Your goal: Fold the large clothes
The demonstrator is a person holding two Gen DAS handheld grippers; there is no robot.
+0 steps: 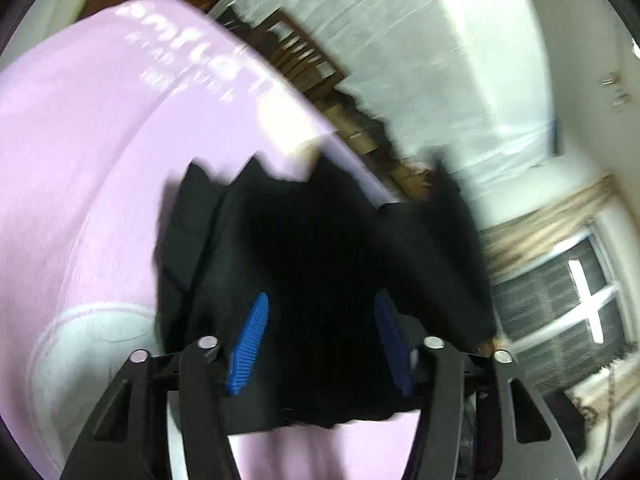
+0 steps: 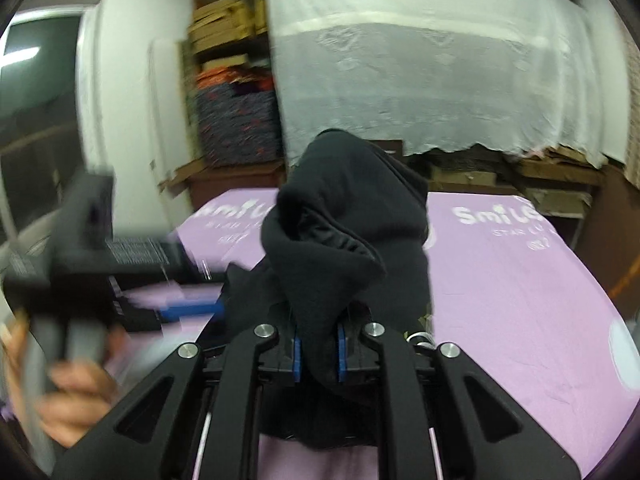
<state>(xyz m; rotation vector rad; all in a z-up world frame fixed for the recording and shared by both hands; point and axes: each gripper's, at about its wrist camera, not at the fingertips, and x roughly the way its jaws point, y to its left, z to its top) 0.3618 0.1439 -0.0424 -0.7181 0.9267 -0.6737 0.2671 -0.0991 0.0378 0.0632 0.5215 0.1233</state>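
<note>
Right gripper [image 2: 319, 350] clenched on the thick black fleece garment [image 2: 344, 216], left gripper [image 1: 320, 344] spread wide around it — cloth could slump onto the lilac printed sheet [image 2: 520, 300].

The garment [image 2: 352, 216] is seen as black cloth — thick, matt and fleecy, its folds soft. The sheet [image 2: 520, 300] beneath is smooth lilac cloth, matt, printed in white. The right gripper [image 2: 319, 350] is built of matt black plastic arms, joined by shiny metal pins; its pads [image 2: 296, 360] are blue and ribbed, rubbery in look. The same ribbing is shown on the pads [image 1: 250, 344] of the left gripper [image 1: 320, 340]. A sheer white net [image 2: 420, 80] is hung behind — thin, faintly patterned. Cardboard boxes [image 2: 228, 20], dull brown, are stacked on shelves.
</note>
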